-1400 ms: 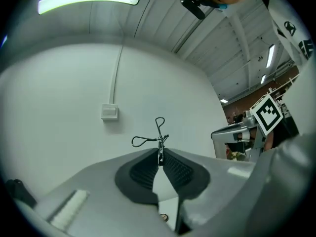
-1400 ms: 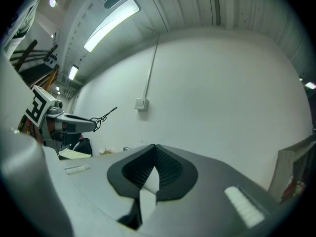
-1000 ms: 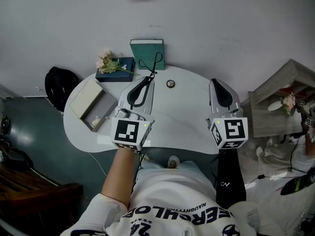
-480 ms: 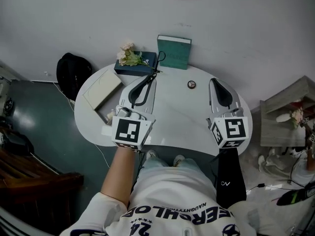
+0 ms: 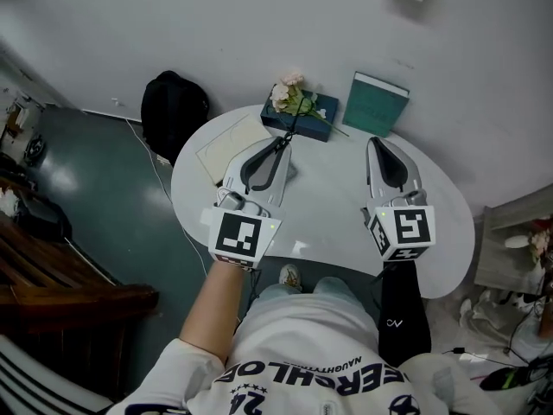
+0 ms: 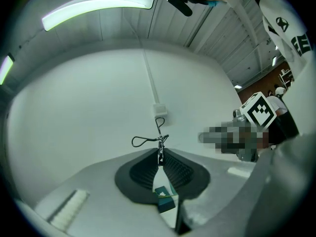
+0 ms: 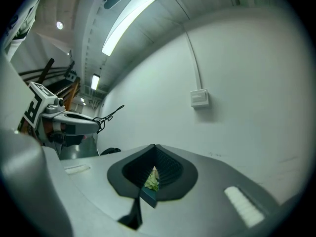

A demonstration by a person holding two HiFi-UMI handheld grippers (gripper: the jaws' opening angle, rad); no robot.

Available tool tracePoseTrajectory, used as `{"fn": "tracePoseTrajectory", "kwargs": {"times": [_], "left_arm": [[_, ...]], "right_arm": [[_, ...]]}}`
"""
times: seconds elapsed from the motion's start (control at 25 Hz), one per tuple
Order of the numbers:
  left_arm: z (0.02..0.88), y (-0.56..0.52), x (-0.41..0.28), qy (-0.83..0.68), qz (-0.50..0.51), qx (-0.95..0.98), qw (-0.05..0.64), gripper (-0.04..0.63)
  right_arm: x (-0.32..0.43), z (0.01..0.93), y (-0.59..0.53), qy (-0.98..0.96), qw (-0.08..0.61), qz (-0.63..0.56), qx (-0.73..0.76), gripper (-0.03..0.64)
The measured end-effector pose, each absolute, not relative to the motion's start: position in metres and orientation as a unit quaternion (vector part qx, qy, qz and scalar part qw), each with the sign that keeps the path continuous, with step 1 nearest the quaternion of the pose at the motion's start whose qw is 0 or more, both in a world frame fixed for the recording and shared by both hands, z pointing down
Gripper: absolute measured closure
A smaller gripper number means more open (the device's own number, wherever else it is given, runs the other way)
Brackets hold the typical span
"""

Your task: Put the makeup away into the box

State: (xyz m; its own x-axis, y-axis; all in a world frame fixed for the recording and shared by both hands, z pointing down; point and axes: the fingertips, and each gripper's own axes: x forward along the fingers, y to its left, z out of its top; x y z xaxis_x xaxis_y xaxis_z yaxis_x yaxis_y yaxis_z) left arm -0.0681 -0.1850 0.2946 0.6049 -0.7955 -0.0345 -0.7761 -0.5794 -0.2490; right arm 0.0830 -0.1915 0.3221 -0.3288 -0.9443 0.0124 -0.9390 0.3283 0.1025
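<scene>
My left gripper [image 5: 282, 142] is shut on a black eyelash curler [image 5: 288, 129], whose wire loops stick out past the fingertips over the back of the white table [image 5: 333, 210]. In the left gripper view the eyelash curler [image 6: 154, 141] is pinched at the tip of the left gripper [image 6: 159, 158]. The white box [image 5: 222, 150] lies at the table's left, partly hidden under that gripper. My right gripper [image 5: 378, 143] hovers over the table's right half, shut with nothing in it; the right gripper [image 7: 154, 150] points toward the wall.
A dark blue box with a flower sprig [image 5: 298, 109] and a teal book [image 5: 377, 104] stand at the table's back against the wall. A black backpack [image 5: 173, 104] sits on the floor to the left. A wooden shelf edge [image 5: 518, 249] is at right.
The head view has swung left, so the table now sits further right in frame. My left gripper with the curler now overlaps the white box. The small round item is out of sight.
</scene>
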Motion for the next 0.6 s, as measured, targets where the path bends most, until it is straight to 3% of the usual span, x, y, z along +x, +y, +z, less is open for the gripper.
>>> {"fn": "tracePoseTrajectory", "kwargs": {"times": [0.24, 0.6], "left_arm": [[0.314, -0.196, -0.130, 0.468, -0.057, -0.876, 0.101, 0.557], [0.375, -0.223, -0.143, 0.448, -0.117, -0.885, 0.053, 0.557]], "right_arm": [[0.034, 0.320, -0.204, -0.821, 0.032, -0.043, 0.568, 0.586], [0.022, 0.327, -0.200, -0.813, 0.050, -0.043, 0.578, 0.586]]}}
